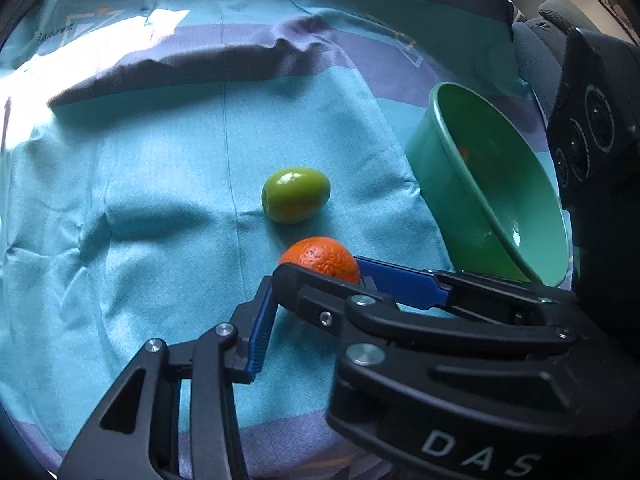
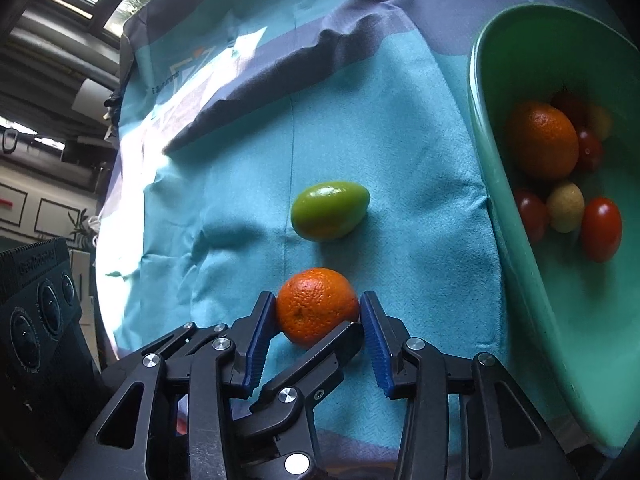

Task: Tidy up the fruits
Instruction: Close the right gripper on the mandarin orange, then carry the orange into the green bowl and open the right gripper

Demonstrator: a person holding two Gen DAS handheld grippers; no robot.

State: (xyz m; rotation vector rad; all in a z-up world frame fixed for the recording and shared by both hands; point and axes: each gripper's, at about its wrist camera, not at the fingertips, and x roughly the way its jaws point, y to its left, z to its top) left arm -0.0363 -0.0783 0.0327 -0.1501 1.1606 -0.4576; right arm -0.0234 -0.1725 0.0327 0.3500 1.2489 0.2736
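Two fruits lie loose on the teal cloth [image 2: 420,240], the rest sit in the green bowl [image 2: 520,264].

- Orange [image 2: 318,304]: on the cloth, just near-side of the green fruit [image 2: 330,215]; the bowl stands off to its right, tilted toward the cameras.
- Right gripper [image 2: 318,312]: blue pads flank the orange on its left and right, each touching or nearly so; jaws closed in around it. Firmness of clamp cannot be told. Orange looks to rest on the cloth, not lifted.
- Left gripper [image 1: 316,292]: jaws spread wide, clutching nothing; the black arm crossing its view appears to be the right gripper's.
- Key relation: orange sits dead centre between the right jaws, roughly round, so no long axis matters. Right hand is nearer and placed for it.
- Judgement: next comes a lift and carry rightward over the bowl rim; a loose pinch could let it roll.
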